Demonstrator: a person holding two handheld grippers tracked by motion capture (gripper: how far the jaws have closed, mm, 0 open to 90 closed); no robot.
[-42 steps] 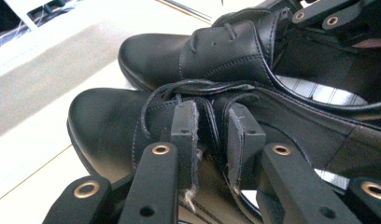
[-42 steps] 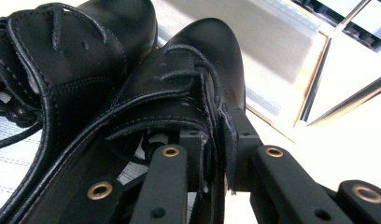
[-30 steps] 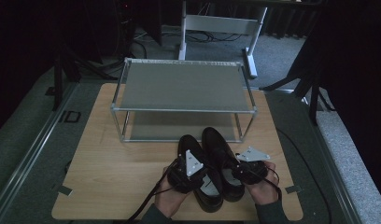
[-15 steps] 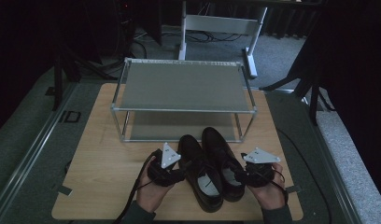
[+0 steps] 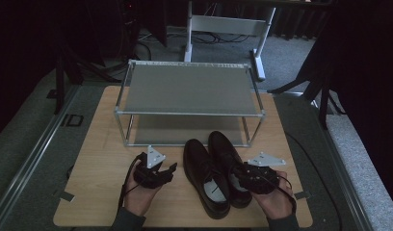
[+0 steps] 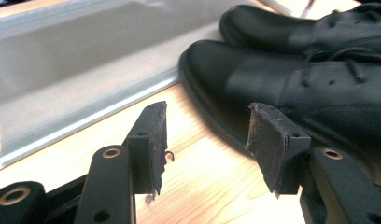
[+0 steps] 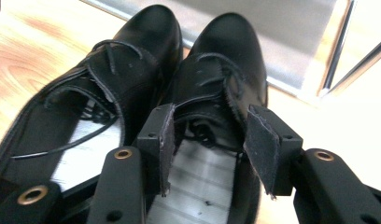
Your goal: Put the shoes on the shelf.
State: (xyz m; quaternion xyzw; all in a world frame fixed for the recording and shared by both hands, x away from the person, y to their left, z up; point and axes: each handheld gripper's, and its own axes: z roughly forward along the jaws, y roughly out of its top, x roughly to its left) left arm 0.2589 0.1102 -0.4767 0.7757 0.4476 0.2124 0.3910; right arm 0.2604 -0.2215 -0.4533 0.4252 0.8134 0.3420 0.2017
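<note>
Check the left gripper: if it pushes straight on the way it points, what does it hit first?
Probably bare tabletop, then the rack's lower shelf. The left gripper is open, and the nearer black shoe sits just right of its line; depth is unclear.

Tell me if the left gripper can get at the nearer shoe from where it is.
Probably yes: the left gripper sits open beside the left shoe, with bare table between them.
</note>
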